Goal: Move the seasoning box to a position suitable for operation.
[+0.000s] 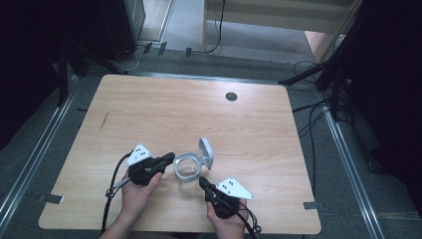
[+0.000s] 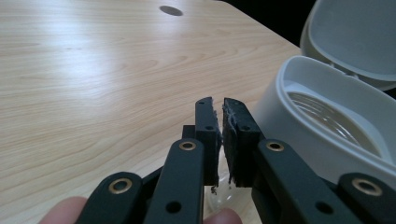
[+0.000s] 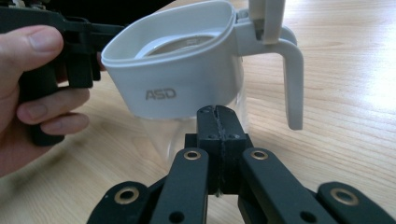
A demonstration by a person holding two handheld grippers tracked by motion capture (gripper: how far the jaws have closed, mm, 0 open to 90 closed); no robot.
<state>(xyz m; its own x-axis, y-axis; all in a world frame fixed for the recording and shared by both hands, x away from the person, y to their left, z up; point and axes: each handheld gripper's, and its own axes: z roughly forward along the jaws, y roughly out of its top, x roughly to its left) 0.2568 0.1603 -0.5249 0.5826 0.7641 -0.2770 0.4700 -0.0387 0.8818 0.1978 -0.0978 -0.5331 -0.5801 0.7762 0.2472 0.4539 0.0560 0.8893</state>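
A clear jug with a white top (image 1: pixel 187 169) stands near the table's front middle, its hinged lid (image 1: pixel 206 152) tipped up and open. My left gripper (image 1: pixel 170 158) lies just left of the jug's rim with its jaws closed, nothing between them. In the left gripper view the pads (image 2: pixel 209 122) nearly touch beside the white rim (image 2: pixel 280 107). My right gripper (image 1: pixel 201 181) points at the jug from the front right, shut and empty. In the right gripper view its tips (image 3: pixel 217 112) sit just short of the jug (image 3: pixel 177 79), whose handle (image 3: pixel 294 84) is on the right.
The wooden table (image 1: pixel 164 109) has a dark round cable hole (image 1: pixel 231 96) at the back. Dark stands and cables line the floor on both sides. The person's left hand (image 3: pixel 28 70) holds the other gripper beyond the jug.
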